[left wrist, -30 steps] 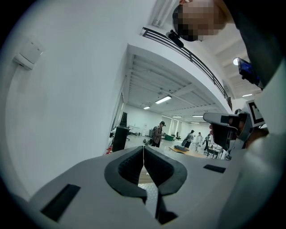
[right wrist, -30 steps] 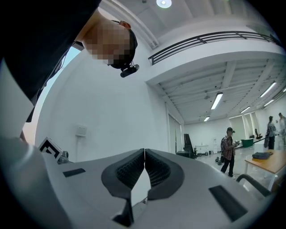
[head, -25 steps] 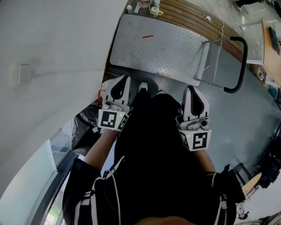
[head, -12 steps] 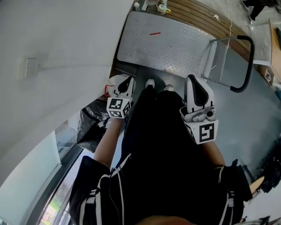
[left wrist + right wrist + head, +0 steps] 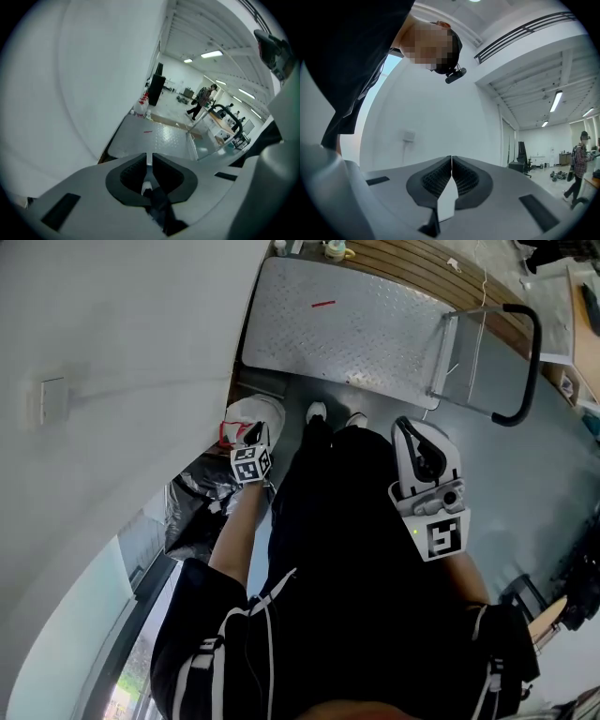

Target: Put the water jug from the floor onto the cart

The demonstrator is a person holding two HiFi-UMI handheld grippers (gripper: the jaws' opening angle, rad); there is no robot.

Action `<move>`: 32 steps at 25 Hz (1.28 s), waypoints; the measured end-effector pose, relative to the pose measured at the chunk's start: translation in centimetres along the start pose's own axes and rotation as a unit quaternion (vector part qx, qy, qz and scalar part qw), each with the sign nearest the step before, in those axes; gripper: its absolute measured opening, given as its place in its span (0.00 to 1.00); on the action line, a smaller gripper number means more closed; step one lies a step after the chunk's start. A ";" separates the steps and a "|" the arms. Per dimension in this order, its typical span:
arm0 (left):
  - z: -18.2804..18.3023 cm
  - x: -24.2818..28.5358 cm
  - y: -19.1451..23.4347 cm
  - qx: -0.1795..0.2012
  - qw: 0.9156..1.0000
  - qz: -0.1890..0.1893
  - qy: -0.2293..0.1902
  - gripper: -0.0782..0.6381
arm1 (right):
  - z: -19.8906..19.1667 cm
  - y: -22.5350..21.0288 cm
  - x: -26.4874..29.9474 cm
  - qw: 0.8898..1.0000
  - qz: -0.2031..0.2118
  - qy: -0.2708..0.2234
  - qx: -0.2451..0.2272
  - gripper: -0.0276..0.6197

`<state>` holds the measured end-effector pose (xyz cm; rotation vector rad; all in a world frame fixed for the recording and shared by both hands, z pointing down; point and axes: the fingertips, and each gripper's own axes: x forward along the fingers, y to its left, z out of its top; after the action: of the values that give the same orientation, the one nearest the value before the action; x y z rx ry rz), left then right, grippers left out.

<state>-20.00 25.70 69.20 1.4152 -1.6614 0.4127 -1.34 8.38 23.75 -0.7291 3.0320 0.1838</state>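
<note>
The water jug (image 5: 246, 415), white with a red handle, stands on the floor by the wall, just short of the cart's near edge. My left gripper (image 5: 253, 437) hangs low over it, pointing down; its jaws are almost together, just starting to open, with nothing between them. In the left gripper view that gripper (image 5: 149, 161) looks past the jug onto the cart's metal deck (image 5: 154, 138). The cart (image 5: 347, 324) is a flat checker-plate platform with a black push handle (image 5: 525, 362). My right gripper (image 5: 409, 427) is held at waist height, shut and empty, aimed at the wall (image 5: 452, 161).
A white wall (image 5: 122, 352) runs along the left. A black bag (image 5: 192, 498) lies beside the jug. Small bottles (image 5: 333, 249) stand past the cart's far end on a wooden strip. My feet (image 5: 333, 416) are at the cart's near edge. A person (image 5: 204, 96) walks far off.
My left gripper has dropped from waist height down to the jug and tipped downward. The right gripper has barely shifted.
</note>
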 end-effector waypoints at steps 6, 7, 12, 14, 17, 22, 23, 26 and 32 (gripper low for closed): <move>-5.6 2.9 2.4 -0.028 0.998 0.014 0.062 0.28 | -1.7 0.7 0.6 0.999 -0.010 0.028 0.015 0.07; -6.3 3.2 2.6 -0.020 0.997 0.014 0.072 0.28 | -1.8 0.7 0.8 0.999 -0.014 0.029 0.018 0.07; -9.3 5.1 4.2 0.038 0.991 -0.005 0.127 0.28 | -1.4 2.9 1.3 0.999 0.004 0.026 -0.041 0.07; -10.1 6.0 4.8 0.047 0.990 -0.005 0.131 0.29 | -1.9 3.5 1.2 0.998 0.015 0.035 -0.060 0.07; -11.8 7.1 6.1 0.048 0.988 0.002 0.145 0.29 | -3.8 3.2 0.8 0.997 0.006 0.055 -0.051 0.07; -14.6 8.8 7.5 0.035 0.985 0.007 0.168 0.30 | -6.7 2.8 0.7 0.997 -0.002 0.075 -0.022 0.07; -14.9 9.0 7.6 0.033 0.985 0.007 0.169 0.30 | -7.0 2.8 1.1 0.997 -0.001 0.074 -0.009 0.07; -15.6 9.4 7.6 0.033 0.984 0.008 0.173 0.30 | -7.9 3.1 2.6 0.997 0.010 0.067 0.021 0.07; -16.3 10.1 7.6 0.030 0.983 0.014 0.179 0.30 | -10.4 5.2 6.5 0.996 0.052 0.063 0.034 0.07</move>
<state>-19.85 33.52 88.25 1.2731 -1.3856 0.6952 -9.39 8.84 34.39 -0.5996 3.1810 0.0358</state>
